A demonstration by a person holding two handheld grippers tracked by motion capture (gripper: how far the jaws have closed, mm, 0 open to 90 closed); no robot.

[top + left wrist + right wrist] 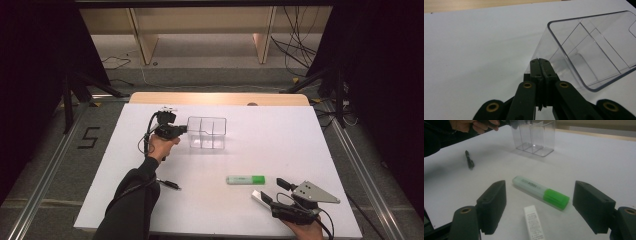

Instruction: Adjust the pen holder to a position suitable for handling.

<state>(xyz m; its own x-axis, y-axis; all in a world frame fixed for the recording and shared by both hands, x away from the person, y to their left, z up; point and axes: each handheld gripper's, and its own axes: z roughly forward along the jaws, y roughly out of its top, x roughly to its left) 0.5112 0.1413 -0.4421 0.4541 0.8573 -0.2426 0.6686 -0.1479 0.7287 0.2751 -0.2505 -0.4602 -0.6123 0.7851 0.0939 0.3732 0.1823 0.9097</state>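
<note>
Pinching our left gripper (541, 60) jaws together, seemingly on the near wall of the clear divided organiser (207, 133), we hold our right gripper (539, 203) jaws wide apart over a white tube (533, 222); a green highlighter (540, 192) lies just beyond; a black pen (170, 184) rests apart.

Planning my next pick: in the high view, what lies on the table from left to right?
Small black pen → clear plastic divided organizer → green-capped highlighter → open right hand-held gripper.

We see a lab-like recording space: a white-covered table (280, 135), dark curtains (35, 60), floor rails (47, 172), loose cables (297, 45).
</note>
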